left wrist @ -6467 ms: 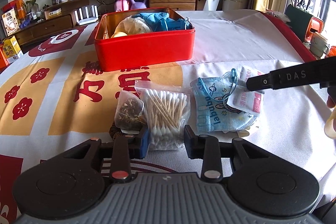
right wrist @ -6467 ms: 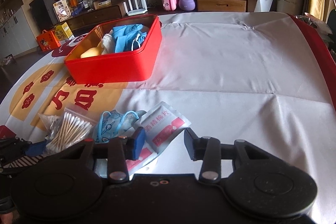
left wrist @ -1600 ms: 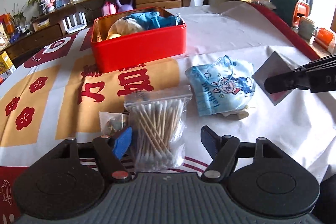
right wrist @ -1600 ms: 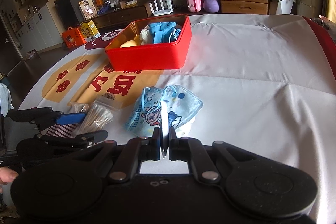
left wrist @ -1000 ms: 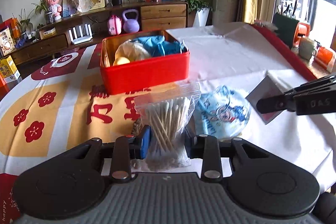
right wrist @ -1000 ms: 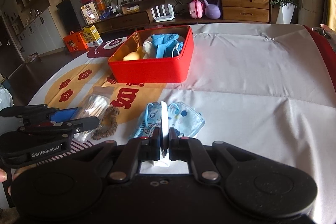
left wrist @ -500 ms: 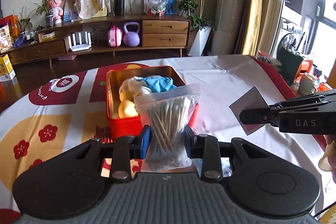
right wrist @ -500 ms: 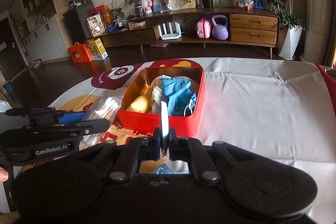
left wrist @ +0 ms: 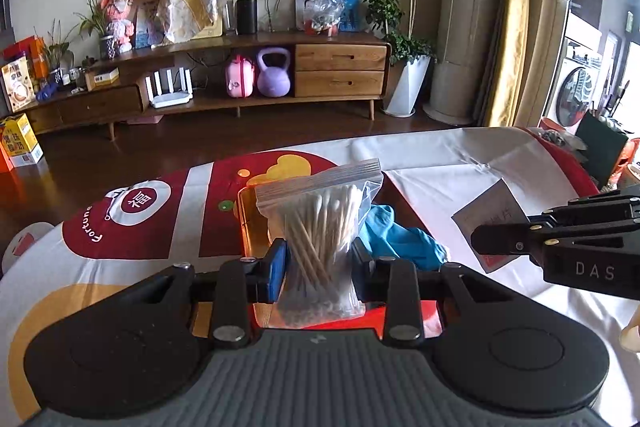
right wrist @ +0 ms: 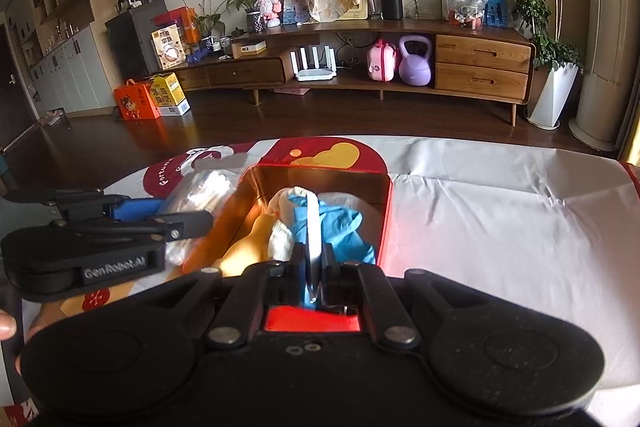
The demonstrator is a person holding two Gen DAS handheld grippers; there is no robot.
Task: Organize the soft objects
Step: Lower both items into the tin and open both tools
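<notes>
Clamped between the jaws of the left gripper [left wrist: 318,265]: a clear zip-top plastic bag of wooden-stemmed cotton swabs [left wrist: 320,227], upright, sealed strip uppermost, lifted off the table. Directly beyond and below those jaws, a red rectangular metal tin with a gold interior [left wrist: 245,223], open-topped, on the white, red and yellow printed tablecloth [left wrist: 432,163]. Just right of the jaws, inside the tin, crumpled blue gloves [left wrist: 400,237].

Pinched edge-on between the tightly closed jaws of the right gripper [right wrist: 313,259]: a flat white paper sachet with red print [right wrist: 312,227], seen as a thin vertical sliver from the right wrist and as a tilted square [left wrist: 490,223] from the left. Straight ahead of and beneath these jaws, the same tin [right wrist: 384,219], holding the blue gloves [right wrist: 340,227], a white cloth bundle [right wrist: 280,239] to the left of the jaws and a pale yellow rounded item [right wrist: 252,239] farther left. Left gripper with the swab bag [right wrist: 200,195] at the tin's left wall, well left of the right jaws.

Far beyond both, a long wooden sideboard [right wrist: 480,67] with a purple kettlebell [right wrist: 416,63] on its lower shelf.
</notes>
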